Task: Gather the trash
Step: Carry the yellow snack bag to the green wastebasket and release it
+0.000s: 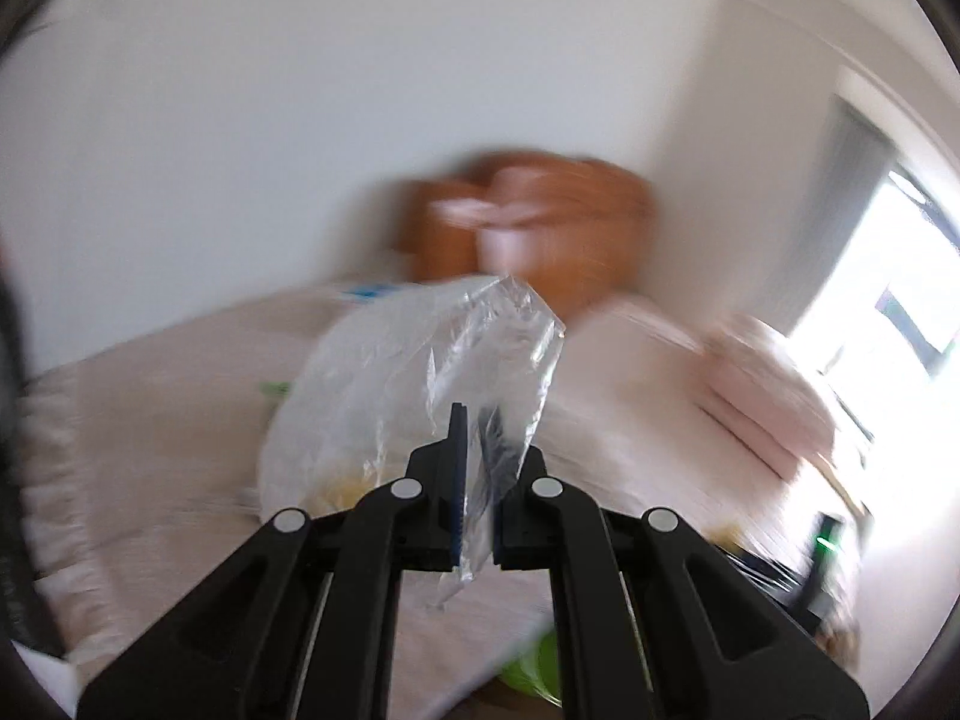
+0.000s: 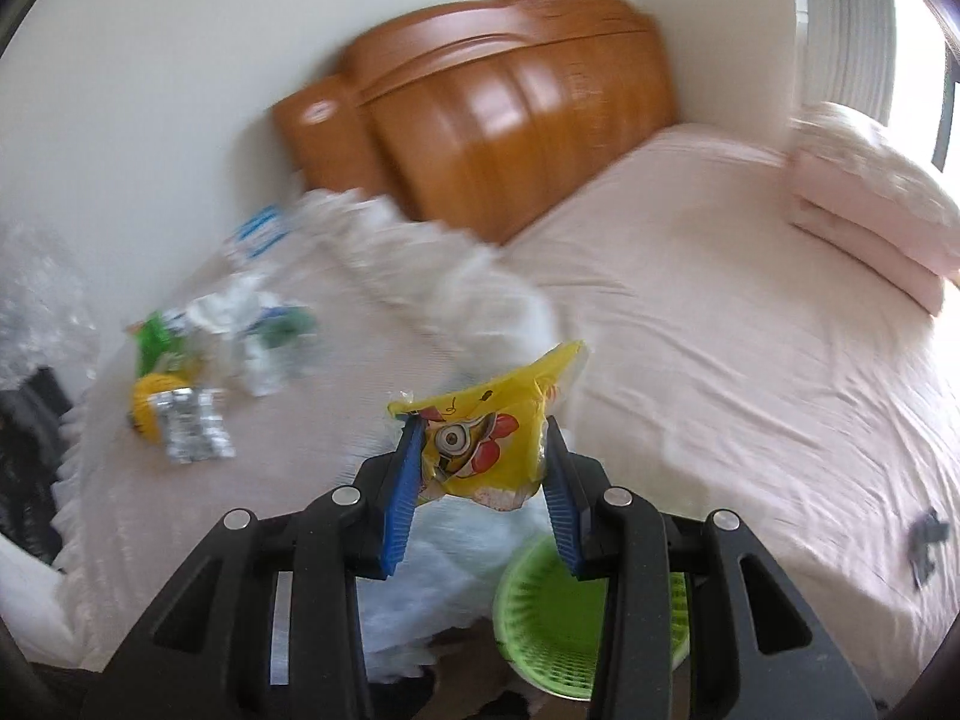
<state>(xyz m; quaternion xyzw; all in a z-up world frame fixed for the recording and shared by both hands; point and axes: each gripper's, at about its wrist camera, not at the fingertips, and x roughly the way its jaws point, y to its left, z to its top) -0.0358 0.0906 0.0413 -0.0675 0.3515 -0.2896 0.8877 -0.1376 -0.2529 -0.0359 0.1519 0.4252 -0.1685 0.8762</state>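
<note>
Left gripper [image 1: 476, 450], jaws pressed together on clear plastic bag [image 1: 420, 354], raised above pink bed [image 1: 630, 420]. Right gripper [image 2: 480, 468], jaws pinching yellow snack wrapper [image 2: 480, 420] from both sides, held over bed edge. Green basket [image 2: 552, 606] just below right gripper, beside bed. More trash on far side of sheet: silver foil pack [image 2: 192, 426], green packet [image 2: 153, 339], crumpled clear plastic [image 2: 258, 336]. Wooden headboard [image 2: 504, 108] against wall; folded pink quilt [image 2: 870, 210] at right.
</note>
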